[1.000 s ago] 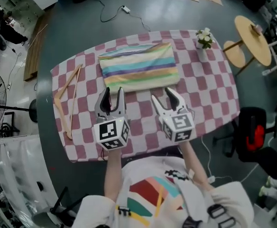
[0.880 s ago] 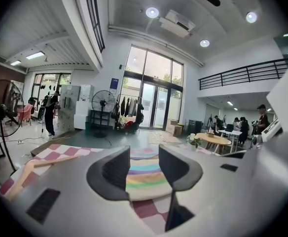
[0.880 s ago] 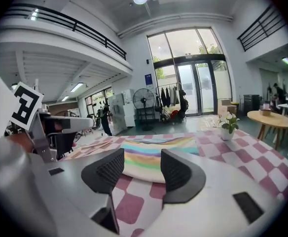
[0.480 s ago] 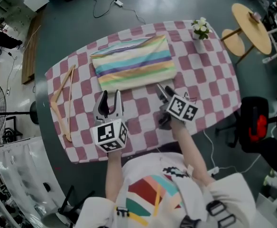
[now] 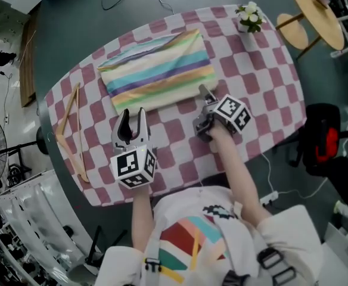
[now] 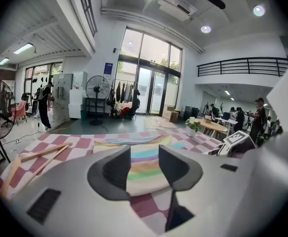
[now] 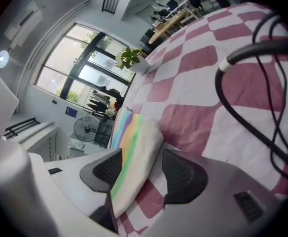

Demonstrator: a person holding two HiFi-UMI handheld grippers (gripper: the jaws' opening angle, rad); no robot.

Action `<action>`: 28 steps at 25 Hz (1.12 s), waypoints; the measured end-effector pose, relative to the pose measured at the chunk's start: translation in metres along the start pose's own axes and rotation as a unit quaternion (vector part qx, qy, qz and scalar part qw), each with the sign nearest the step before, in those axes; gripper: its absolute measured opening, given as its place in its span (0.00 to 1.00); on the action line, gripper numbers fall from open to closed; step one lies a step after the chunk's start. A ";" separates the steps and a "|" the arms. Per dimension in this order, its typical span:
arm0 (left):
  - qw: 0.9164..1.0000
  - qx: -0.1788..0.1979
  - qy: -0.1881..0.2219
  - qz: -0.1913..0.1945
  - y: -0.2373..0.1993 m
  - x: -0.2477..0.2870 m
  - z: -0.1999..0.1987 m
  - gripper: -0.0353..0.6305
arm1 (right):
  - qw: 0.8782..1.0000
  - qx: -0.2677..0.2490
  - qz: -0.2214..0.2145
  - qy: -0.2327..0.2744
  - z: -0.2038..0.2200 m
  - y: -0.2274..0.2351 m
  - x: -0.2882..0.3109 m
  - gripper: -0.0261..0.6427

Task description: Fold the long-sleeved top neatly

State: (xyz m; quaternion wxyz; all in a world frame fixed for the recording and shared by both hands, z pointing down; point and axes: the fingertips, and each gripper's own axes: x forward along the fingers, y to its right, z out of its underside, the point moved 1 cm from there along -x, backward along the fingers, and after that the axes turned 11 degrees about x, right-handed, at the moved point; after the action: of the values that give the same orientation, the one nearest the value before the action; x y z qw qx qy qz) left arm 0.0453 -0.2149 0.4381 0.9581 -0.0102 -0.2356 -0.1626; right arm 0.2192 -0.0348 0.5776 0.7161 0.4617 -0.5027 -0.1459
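Head view, nearest first: left gripper [image 5: 132, 115] above the checked tablecloth [image 5: 251, 88], jaws apart with nothing in them, tips just short of the near edge of the long-sleeved top [image 5: 156, 70]. Beside it, right gripper [image 5: 204, 100], rolled onto its side, jaws parted and just opened wider. Near right corner of the top between them, pads not pressing on it. Top itself folded into a striped rectangle, flat at mid-table. Wooden hanger [image 5: 70, 130] along the left side. Flower pot [image 5: 248, 18] at the far right corner. Round wooden table [image 5: 317, 11] beyond.
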 end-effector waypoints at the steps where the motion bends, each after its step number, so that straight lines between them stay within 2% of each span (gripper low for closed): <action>1: 1.000 0.001 -0.003 0.002 0.001 0.003 0.001 0.31 | 1.000 0.011 0.002 0.001 -0.002 0.001 0.003 0.39; 5: 1.000 -0.013 -0.008 0.012 0.004 0.015 0.002 0.31 | 1.000 0.007 -0.002 0.017 -0.009 -0.005 0.012 0.38; 7: 1.000 -0.021 -0.011 0.010 0.002 0.018 0.004 0.31 | 1.000 0.010 0.003 0.024 -0.013 -0.003 0.015 0.33; 12: 0.999 -0.028 -0.021 0.002 -0.006 0.021 0.011 0.31 | 0.997 0.067 0.016 0.036 -0.022 0.013 0.017 0.10; 15: 0.999 -0.033 -0.023 -0.005 -0.010 0.018 0.013 0.31 | 0.995 0.090 0.000 0.044 -0.022 0.011 0.012 0.08; 16: 0.999 -0.034 -0.022 -0.008 -0.012 0.016 0.014 0.31 | 0.996 0.074 -0.003 0.051 -0.023 0.005 0.009 0.07; 18: 0.999 -0.037 -0.018 -0.016 -0.016 0.012 0.014 0.31 | 0.998 0.001 -0.015 0.067 -0.024 -0.020 0.004 0.06; 21: 0.999 -0.042 -0.014 -0.029 -0.025 0.002 0.017 0.31 | 0.987 -0.127 -0.061 0.081 -0.018 -0.084 0.000 0.06; 23: 0.998 -0.048 -0.012 -0.042 -0.034 -0.009 0.019 0.31 | 0.968 -0.218 -0.100 0.075 -0.002 -0.136 0.004 0.06; 24: 0.997 -0.052 -0.011 -0.050 -0.039 -0.014 0.021 0.31 | 0.952 -0.272 -0.119 0.068 0.011 -0.163 0.007 0.06; 25: 0.997 -0.056 -0.011 -0.058 -0.045 -0.020 0.023 0.31 | 0.931 -0.333 -0.139 0.058 0.029 -0.188 0.010 0.06; 26: 0.996 -0.061 -0.010 -0.067 -0.051 -0.026 0.026 0.31 | 0.901 -0.402 -0.159 0.046 0.052 -0.212 0.013 0.06; 27: 0.995 -0.066 -0.010 -0.076 -0.057 -0.032 0.029 0.31 | 0.861 -0.474 -0.179 0.030 0.079 -0.233 0.015 0.06; 28: 0.994 -0.071 -0.009 -0.087 -0.063 -0.038 0.033 0.31 | 0.814 -0.546 -0.198 0.008 0.110 -0.248 0.015 0.06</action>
State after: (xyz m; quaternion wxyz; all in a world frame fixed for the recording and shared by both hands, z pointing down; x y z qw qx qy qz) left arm -0.0213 -0.2597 0.4463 0.9350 -0.0592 -0.2324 -0.2613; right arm 0.1951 -0.2333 0.3930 0.8103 0.0850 -0.2323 -0.5313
